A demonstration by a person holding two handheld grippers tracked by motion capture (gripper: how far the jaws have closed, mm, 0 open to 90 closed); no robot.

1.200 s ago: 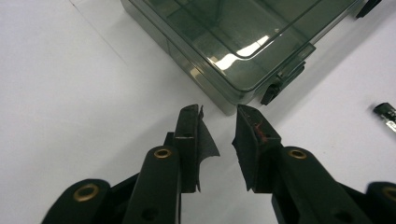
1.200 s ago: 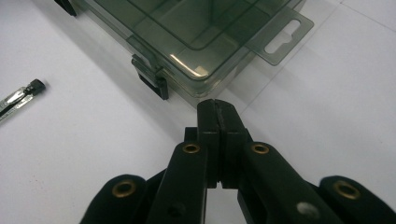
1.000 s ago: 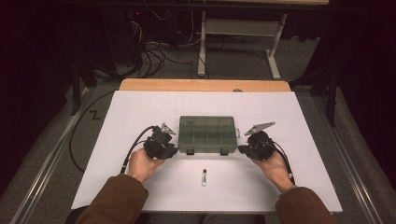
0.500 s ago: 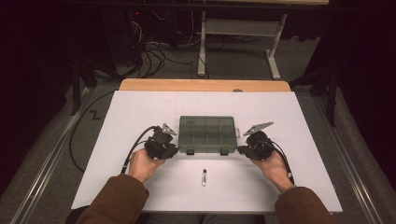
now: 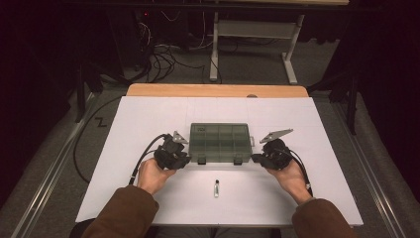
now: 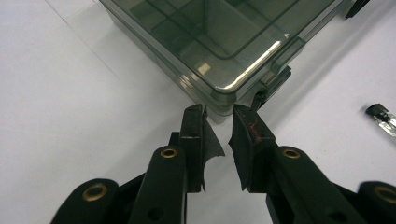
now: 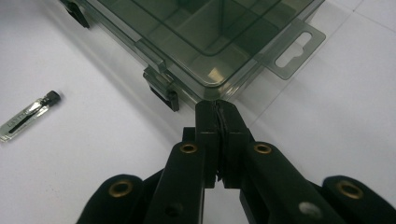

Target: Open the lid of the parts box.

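Your right gripper (image 7: pixel 219 109) is clenched empty at the near right corner of the compartment box (image 5: pixel 220 143), mid-sheet; your left gripper (image 6: pixel 218 122) gapes slightly at the near left corner, gripping nothing. Push unevenly and it'll skate or twist — latches (image 7: pixel 161 91) stay shut.

In both gripper views the compartment box (image 6: pixel 219 42) is cut off by the top edge. The small vial (image 6: pixel 384 119) runs off the right edge; its label print (image 7: pixel 18 119) is unreadable.
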